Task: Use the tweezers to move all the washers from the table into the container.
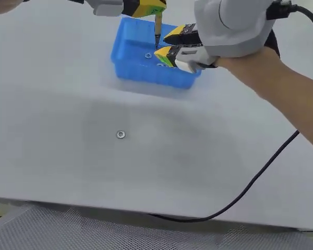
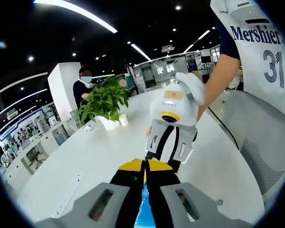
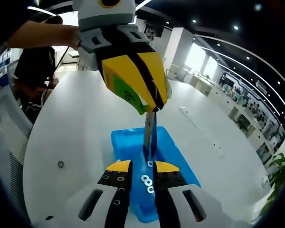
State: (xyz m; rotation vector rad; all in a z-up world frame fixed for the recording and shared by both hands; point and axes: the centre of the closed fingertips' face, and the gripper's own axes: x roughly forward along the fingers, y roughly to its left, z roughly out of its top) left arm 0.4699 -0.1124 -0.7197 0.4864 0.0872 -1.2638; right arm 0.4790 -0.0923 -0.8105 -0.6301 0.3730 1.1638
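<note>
One, counting just a single washer point(image 1: 120, 135) lying loose on the table point(image 1: 52, 172), well apart from the blue container point(image 1: 141, 75). Seeing the same thing?

> Yep, seeing that too. Also counting at least two more washers point(image 3: 146, 180) lying flat on the floor of the container, just beside the tips of the tweezers point(image 1: 158, 31).

Cool. Wondering about the left gripper point(image 1: 155, 10) though, looking pretty busy up there.

> Hanging right above the container, jaws pinching tight on the top of the tweezers and holding them upright. Pointing the tips down inside the container walls. Not managing to tell whether anything is caught between those tips, honestly.

And the right gripper point(image 1: 166, 46)?

> Hovering low over the right side of the container, jaws sitting slightly apart and gripping nothing. Peeking along them in the right gripper view and catching those washers through the gap.

Anything else worth noting?

> Just seeing a bare arm point(image 1: 281, 88) reaching in from the right, plus a black cable point(image 1: 250, 182) trailing across the table toward the near edge.
</note>
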